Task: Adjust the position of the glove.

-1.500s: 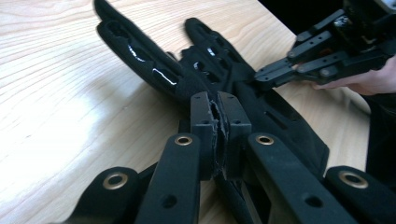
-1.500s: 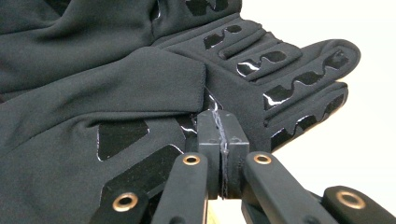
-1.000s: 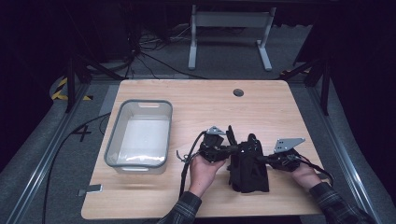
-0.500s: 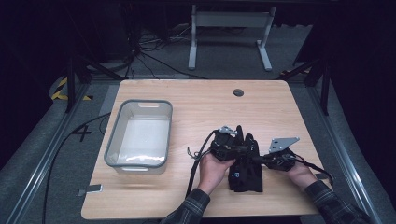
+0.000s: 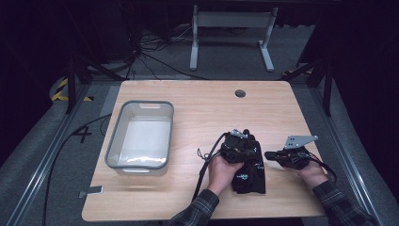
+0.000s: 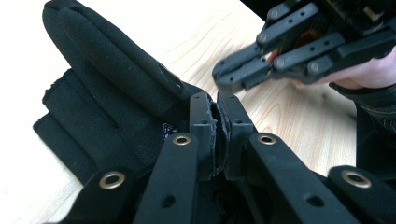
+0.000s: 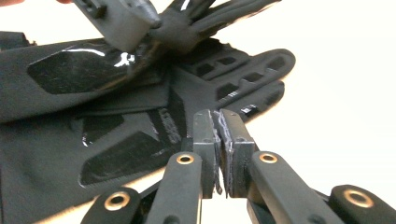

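Black gloves (image 5: 249,172) lie on the table's (image 5: 197,108) right front. My left gripper (image 5: 237,147) sits on them, jaws together, empty. My right gripper (image 5: 270,154), just beside them, also closed, empty.

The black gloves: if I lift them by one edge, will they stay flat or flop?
The gloves will probably flop: they look like soft fabric, with fingers splayed and layers overlapping. Likely light, since they lie thin on the table. The glossy patches might be slippery.
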Demonstrator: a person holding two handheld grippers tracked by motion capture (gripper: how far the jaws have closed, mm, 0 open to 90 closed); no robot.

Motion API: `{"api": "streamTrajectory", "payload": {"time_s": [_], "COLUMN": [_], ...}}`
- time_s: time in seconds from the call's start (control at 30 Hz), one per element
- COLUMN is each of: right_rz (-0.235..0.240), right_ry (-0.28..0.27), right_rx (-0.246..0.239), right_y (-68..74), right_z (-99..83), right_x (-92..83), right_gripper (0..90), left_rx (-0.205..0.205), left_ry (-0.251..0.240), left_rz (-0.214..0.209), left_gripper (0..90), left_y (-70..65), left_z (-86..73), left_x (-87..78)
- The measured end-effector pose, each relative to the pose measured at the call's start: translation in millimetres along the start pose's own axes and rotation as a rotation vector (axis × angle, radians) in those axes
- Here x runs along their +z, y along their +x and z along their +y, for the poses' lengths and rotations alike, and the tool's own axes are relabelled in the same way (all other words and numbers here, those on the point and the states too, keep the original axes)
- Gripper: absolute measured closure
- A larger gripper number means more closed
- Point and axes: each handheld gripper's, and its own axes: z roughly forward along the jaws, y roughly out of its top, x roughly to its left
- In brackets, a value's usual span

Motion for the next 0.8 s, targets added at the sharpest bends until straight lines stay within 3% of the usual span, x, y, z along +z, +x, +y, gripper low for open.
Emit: {"api": "streamTrajectory", "payload": {"time_s": [0.1,0.27,0.47,0.63,0.7,0.8], "right_rz": [-0.005,-0.022,-0.03,-0.049,-0.06,-0.077], "right_ry": [-0.012,-0.011,-0.013,0.0,0.021,0.028], "right_rx": [0.015,0.018,0.028,0.049,0.072,0.08], "right_y": [-3.7,-6.0,-7.3,-7.7,-8.6,-9.2], "right_z": [-4.1,-7.9,-12.6,-20.5,-25.8,-30.6], "right_x": [-4.8,-9.2,-13.6,-18.0,-19.6,-22.6], "right_gripper": [84.0,75.3,62.5,41.4,33.3,29.2], "left_rx": [0.001,0.028,0.067,0.101,0.11,0.114], "left_ry": [-0.005,-0.017,-0.031,0.003,0.022,0.038], "left_rz": [-0.006,-0.008,0.011,0.028,0.034,0.035], "left_gripper": [84.1,71.3,70.1,89.5,89.7,89.7], "left_y": [-0.5,-4.4,-8.7,-11.1,-12.5,-14.8], "left_z": [0.7,2.2,1.0,-6.6,-12.0,-18.8], "left_x": [2.1,0.2,-14.1,-29.7,-33.2,-34.4]}}
